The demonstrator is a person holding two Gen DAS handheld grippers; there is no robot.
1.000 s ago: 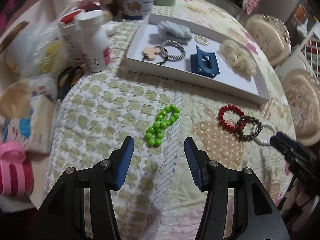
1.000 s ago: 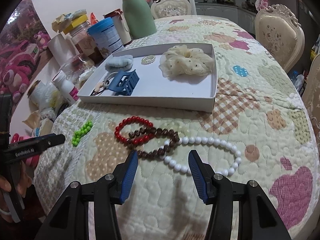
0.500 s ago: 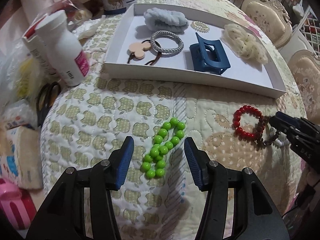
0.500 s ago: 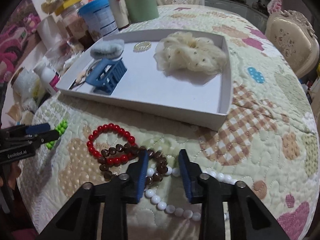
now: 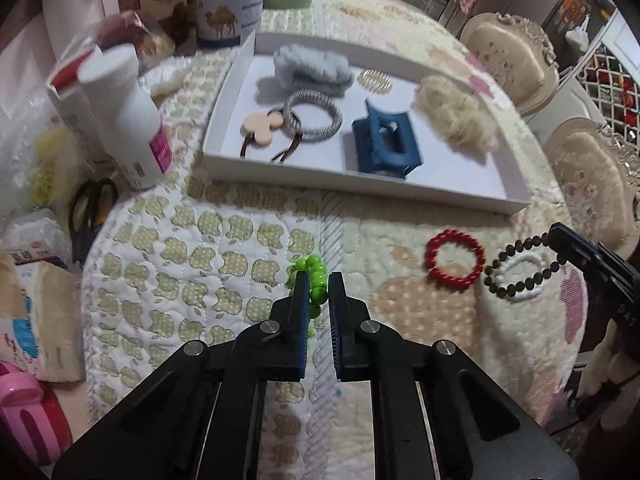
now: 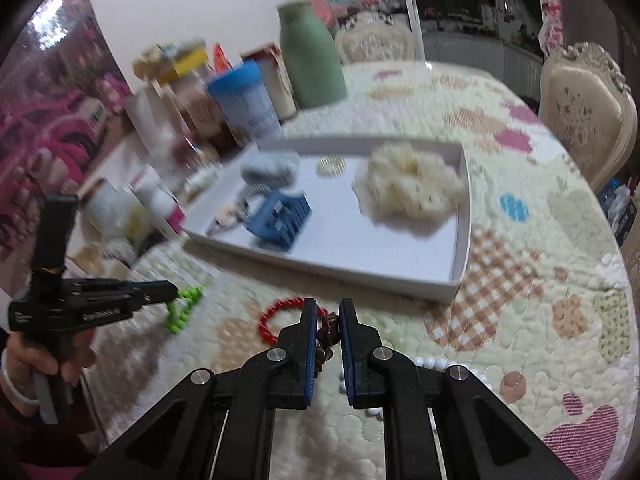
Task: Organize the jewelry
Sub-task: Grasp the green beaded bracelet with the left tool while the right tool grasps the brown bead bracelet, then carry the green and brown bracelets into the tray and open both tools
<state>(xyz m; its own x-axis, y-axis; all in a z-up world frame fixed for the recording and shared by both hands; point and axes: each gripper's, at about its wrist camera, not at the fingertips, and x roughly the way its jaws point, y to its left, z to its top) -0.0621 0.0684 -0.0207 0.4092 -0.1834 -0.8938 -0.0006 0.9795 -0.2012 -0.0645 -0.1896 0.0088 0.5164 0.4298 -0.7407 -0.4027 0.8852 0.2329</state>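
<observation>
hidden/unclear: right wrist view is motion-blurred, so the tray contents there are smeared; part of the green bead bracelet (image 5: 313, 280) is hidden behind the left tool's fingers; the lower run of the brown bead bracelet (image 6: 329, 330) drops out of sight between the right tool's fingers; white bead bracelet (image 6: 430, 362) is mostly covered by the right tool body; jars and boxes at the table's far-left edge are too blurred to read.
left tool (image 5: 319, 294): jaws have just been closing, now clamped on the green bead bracelet, beads squeezed between the blue pads, still low on the quilt.
right tool (image 6: 325, 320): jaws have just been closing, now clamped on the brown bead bracelet; in the left wrist view the loop hangs stretched from its tip, partly over the white bead bracelet.
red bead bracelet (image 5: 455, 259): lies flat on the quilt, between the two tools, just beside the brown loop.
white tray (image 5: 362, 188): shallow, open, on the quilted table (image 5: 200, 240) beyond the bracelets.
tray contents: blue claw clip (image 5: 386, 146), cream scrunchie (image 5: 460, 116), grey-blue fuzzy scrunchie (image 5: 314, 68), silver-grey hair tie (image 5: 313, 121), small pearl-like round piece (image 5: 375, 80), hair tie with beige mouse-shaped charm (image 5: 258, 133).
beside tray: white bottle (image 5: 128, 116) with pink label, upright; scissors (image 5: 91, 210) near it.
person: a hand (image 6: 38, 360) grips the left tool's handle, seen at left edge of right wrist view.
</observation>
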